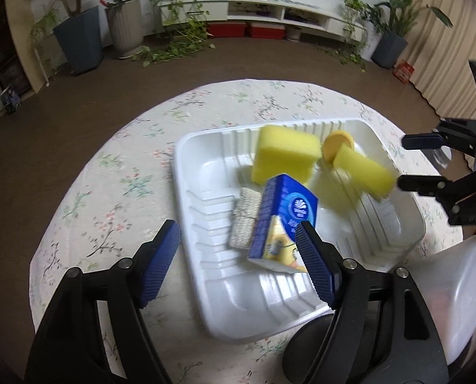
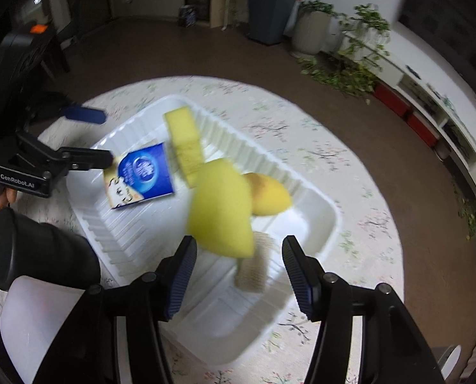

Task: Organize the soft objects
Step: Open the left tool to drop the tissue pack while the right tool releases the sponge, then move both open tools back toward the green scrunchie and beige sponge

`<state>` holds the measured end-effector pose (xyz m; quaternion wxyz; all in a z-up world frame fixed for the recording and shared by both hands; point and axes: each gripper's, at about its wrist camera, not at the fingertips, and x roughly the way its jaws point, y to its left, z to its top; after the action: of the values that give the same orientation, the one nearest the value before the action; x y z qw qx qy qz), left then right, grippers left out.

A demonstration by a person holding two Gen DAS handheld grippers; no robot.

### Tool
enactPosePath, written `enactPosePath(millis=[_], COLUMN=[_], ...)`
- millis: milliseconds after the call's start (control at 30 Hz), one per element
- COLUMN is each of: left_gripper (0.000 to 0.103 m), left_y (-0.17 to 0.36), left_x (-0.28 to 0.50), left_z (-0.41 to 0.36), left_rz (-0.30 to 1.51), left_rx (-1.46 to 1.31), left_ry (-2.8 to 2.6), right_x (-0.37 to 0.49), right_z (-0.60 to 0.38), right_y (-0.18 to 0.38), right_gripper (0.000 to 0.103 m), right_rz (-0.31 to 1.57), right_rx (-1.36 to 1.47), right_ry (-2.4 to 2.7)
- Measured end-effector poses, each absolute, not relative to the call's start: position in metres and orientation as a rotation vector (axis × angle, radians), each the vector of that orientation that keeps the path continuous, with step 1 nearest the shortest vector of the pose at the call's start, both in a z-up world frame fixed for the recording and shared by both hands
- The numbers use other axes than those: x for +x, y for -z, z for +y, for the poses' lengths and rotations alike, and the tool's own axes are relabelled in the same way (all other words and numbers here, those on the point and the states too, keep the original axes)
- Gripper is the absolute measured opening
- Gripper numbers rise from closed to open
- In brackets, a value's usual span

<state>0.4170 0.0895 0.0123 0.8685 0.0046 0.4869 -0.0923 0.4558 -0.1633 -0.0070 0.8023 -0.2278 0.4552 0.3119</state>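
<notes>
On the floral surface sits our white tray, holding the soft things. Our left tongs gape wide, the right-hand pad overlapping the blue tissue pack; whether they touch, we cannot tell. Our right tongs stand wide open, gripping nothing. Just ahead, a blurred yellow sponge half hides the woven pad.

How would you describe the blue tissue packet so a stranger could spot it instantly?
Find the white ribbed plastic tray on the floral tablecloth. Inside, beside plain yellow foam sponges, leans the blue tissue packet. It alone is blue, with a printed logo.
</notes>
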Motion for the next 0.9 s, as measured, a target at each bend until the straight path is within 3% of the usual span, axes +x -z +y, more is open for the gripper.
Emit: enactPosePath(millis=[500,900], left_gripper=[0.074,0.077], left_y=[-0.013,-0.017], left_x=[0.365,0.285], left_z=[0.135,0.149], left_rz=[0.993,0.949], left_rx=[-0.101,-0.132], left_ry=[0.096,0.062], right_x=[0.437,0.361], right_z=[-0.261,-0.325], right_y=[-0.003,0.008], right_gripper=[0.063,0.064], right_rz=[0.945,0.921], right_rx=[-0.273,-0.110], right_ry=[-0.512,-0.459])
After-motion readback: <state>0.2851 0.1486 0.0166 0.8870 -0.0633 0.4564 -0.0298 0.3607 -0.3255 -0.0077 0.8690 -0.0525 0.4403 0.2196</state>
